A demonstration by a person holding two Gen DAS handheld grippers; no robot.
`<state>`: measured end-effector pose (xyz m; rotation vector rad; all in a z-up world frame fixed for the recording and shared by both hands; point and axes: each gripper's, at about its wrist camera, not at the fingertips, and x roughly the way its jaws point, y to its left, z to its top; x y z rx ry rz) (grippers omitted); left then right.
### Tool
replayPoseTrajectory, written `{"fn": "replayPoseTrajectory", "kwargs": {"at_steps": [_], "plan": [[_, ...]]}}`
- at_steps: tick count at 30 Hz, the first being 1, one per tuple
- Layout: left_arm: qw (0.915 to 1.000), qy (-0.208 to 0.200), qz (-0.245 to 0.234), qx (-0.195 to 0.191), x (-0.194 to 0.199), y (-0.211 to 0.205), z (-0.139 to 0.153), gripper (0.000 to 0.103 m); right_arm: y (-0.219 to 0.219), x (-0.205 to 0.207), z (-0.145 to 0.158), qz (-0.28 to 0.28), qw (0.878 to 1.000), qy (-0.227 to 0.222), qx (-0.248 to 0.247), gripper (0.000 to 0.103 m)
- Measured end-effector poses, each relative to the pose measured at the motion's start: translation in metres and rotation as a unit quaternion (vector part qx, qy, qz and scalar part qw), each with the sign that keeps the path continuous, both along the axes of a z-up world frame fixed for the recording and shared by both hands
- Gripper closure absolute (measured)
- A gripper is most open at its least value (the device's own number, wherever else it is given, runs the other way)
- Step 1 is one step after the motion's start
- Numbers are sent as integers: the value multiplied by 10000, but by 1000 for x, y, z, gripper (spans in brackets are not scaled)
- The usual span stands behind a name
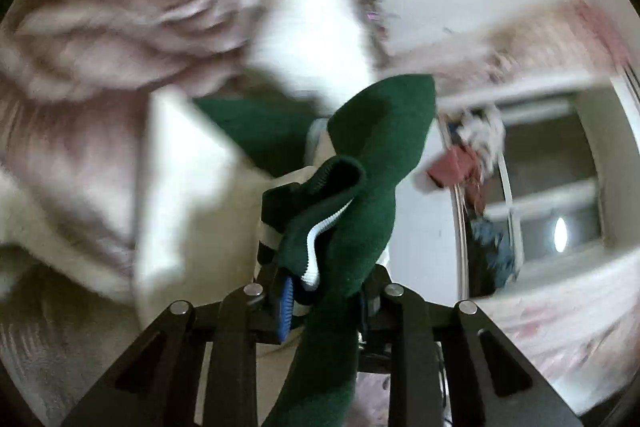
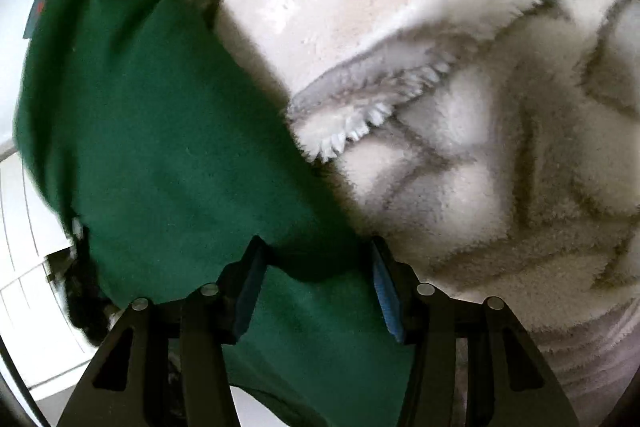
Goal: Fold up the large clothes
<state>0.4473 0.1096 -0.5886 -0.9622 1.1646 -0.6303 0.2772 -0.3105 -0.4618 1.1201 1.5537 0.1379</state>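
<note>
Soft green jacket [image 1: 380, 155], held by both grippers above a fleece blanket [image 2: 500, 155].
Left gripper [image 1: 324, 291] fingers pinch its zipper edge [image 1: 320, 231]; right gripper [image 2: 316, 291] fingers, half-open, grip bunched cloth; limp, best held at hems.

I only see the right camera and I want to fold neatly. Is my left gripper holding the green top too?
Observer: Yes, the left gripper is shut on the green top.
Operator: Which bit has it got?
Observer: An edge with a white zip along it.
Operator: What's behind it?
Observer: A window, off to the right.
</note>
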Motion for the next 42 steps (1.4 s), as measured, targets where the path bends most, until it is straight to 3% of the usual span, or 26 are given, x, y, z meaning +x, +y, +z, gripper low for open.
{"fn": "replayPoseTrajectory", "kwargs": {"at_steps": [1, 2, 4, 9, 13, 14, 17, 21, 27, 29, 31, 33, 34, 36, 37, 39, 42], "plan": [[9989, 386, 268, 40, 0, 19, -26, 83, -1, 2, 5, 89, 9999, 9, -50, 50], [9972, 620, 425, 47, -4, 35, -45, 83, 28, 10, 11, 169, 9998, 3, -76, 50], [9929, 940, 701, -222, -16, 58, -71, 83, 60, 21, 22, 367, 9992, -23, -133, 48], [9951, 743, 636, -156, -26, 61, -51, 83, 66, 52, 49, 980, 9920, -267, -752, 48], [9961, 835, 280, 71, -30, 67, -36, 79, 64, 50, 58, 1062, 9919, -289, -631, 47], [9963, 818, 181, 190, -34, 67, -29, 71, 58, 39, 57, 1121, 9916, -268, -583, 45], [9955, 792, 17, 523, -66, 75, -5, 31, 48, 6, 53, 1171, 9922, -118, -405, 40], [9900, 1157, -135, 797, -135, 72, 1, 29, 50, -62, 37, 1190, 9923, 315, -121, 39], [9737, 1782, -547, 1307, -248, 45, -3, 29, 79, -167, 10, 1401, 9831, 1000, 622, 39], [9705, 1827, -565, 1469, -283, 35, -6, 29, 105, -212, -9, 1596, 9780, 1156, 687, 39], [9689, 1682, -535, 1736, -301, 26, -5, 29, 119, -229, -22, 1775, 9727, 1284, 771, 39], [9691, 1328, -425, 2033, -309, 18, 3, 35, 129, -236, -28, 1750, 9752, 1087, 806, 39], [9675, 1209, -364, 2192, -311, 15, 6, 44, 132, -239, -26, 1695, 9795, 868, 655, 45], [9680, 1172, -264, 2203, -310, 14, 7, 101, 140, -239, -18, 1669, 9823, 696, 493, 62], [9719, 1185, -121, 2031, -312, 18, 8, 102, 138, -242, -11, 1650, 9834, 615, 432, 73], [9769, 1110, 107, 1825, -315, 21, 18, 102, 140, -245, 5, 1606, 9850, 464, 430, 84], [9753, 1132, 29, 1898, -328, 20, 24, 102, 132, -258, 28, 1468, 9876, 334, 457, 91]]}}
